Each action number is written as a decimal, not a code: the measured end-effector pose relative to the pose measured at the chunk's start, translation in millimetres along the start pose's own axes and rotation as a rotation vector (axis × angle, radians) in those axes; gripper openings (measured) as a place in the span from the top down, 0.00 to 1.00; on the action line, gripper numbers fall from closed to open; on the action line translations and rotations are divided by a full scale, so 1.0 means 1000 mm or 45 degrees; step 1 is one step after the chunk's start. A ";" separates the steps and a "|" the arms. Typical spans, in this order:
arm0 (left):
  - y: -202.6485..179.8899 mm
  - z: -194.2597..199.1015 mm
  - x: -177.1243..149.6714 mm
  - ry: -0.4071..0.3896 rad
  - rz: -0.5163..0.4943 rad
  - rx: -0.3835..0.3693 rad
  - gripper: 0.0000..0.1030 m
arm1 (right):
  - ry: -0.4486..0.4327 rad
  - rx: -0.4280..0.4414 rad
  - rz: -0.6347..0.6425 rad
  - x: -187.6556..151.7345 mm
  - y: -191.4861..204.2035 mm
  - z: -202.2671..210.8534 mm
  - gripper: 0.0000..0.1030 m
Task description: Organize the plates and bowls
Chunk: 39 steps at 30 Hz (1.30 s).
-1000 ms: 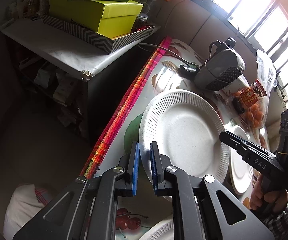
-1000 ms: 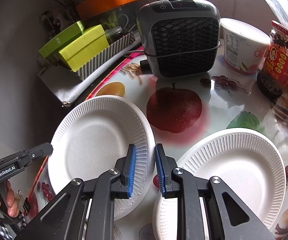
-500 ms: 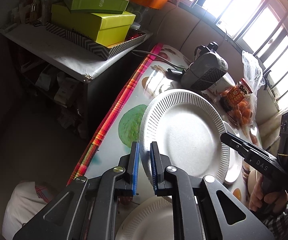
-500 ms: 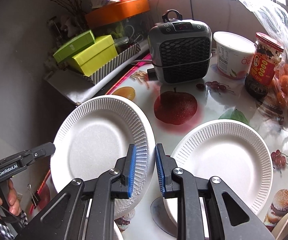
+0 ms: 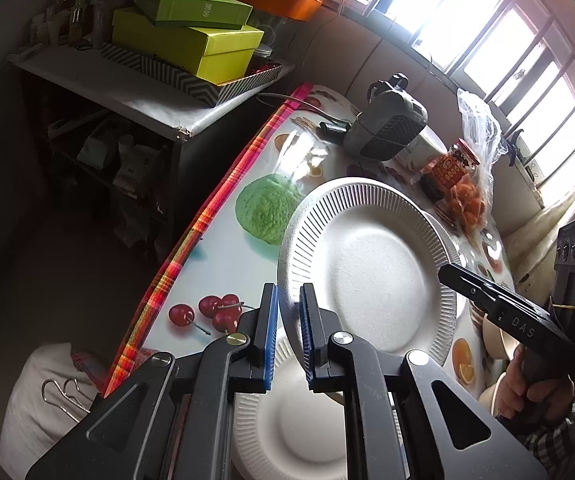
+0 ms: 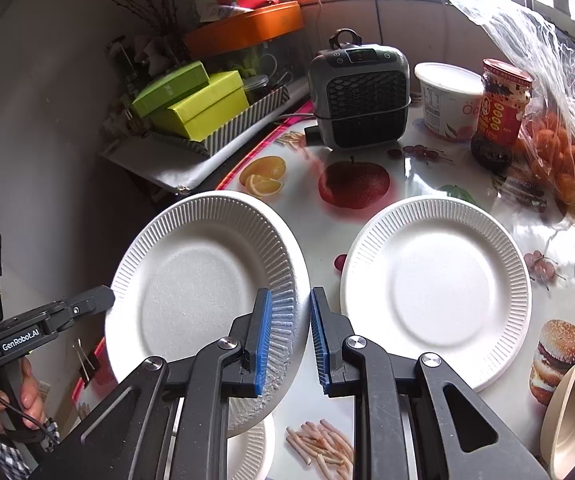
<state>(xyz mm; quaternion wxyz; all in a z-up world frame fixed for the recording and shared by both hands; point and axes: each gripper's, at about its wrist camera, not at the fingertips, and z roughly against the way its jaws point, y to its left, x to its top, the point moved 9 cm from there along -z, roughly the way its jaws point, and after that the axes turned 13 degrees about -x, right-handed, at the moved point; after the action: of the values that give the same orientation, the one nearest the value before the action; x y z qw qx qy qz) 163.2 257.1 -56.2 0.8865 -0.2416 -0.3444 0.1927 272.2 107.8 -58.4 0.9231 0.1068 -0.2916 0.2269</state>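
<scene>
Left wrist view: looks along its fingers, close above the table's left edge, facing the windows [image 5: 487, 40]. Right wrist view: faces the heater [image 6: 361, 96]. Both share the lifted plate [image 5: 367, 268] and heater.

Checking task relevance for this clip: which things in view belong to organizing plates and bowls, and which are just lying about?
Part of the job: lifted paper plate; flat paper plate; third plate under the lifted one; beige bowl.

Just lying about: fan heater; white tub; red jar; bag of oranges; green boxes.
</scene>
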 end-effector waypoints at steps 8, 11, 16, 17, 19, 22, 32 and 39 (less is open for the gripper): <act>0.007 0.014 -0.030 0.014 0.024 0.018 0.89 | 0.039 0.023 0.005 -0.035 0.012 0.009 0.82; 0.009 0.016 -0.042 0.028 0.029 0.025 0.89 | 0.058 0.026 0.004 -0.048 0.014 0.009 0.81; 0.012 0.020 -0.058 0.051 0.028 0.032 0.89 | 0.092 0.036 -0.005 -0.067 0.016 0.009 0.81; 0.013 0.020 -0.061 0.055 0.030 0.033 0.89 | 0.096 0.039 -0.005 -0.070 0.017 0.009 0.81; 0.014 0.021 -0.065 0.062 0.029 0.038 0.89 | 0.102 0.041 -0.002 -0.075 0.018 0.011 0.81; 0.015 0.021 -0.071 0.069 0.034 0.040 0.89 | 0.106 0.040 -0.003 -0.080 0.018 0.013 0.81; 0.017 0.021 -0.081 0.096 0.023 0.057 0.89 | 0.138 0.032 0.008 -0.093 0.019 0.010 0.81; 0.018 0.018 -0.088 0.121 0.023 0.066 0.89 | 0.144 0.013 0.020 -0.095 0.018 0.010 0.81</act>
<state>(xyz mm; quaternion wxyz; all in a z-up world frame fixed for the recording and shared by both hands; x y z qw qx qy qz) 86.7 232.3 -100.7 0.9060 -0.2306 -0.2947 0.1979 189.8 86.5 -105.1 0.9358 0.0962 -0.2385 0.2412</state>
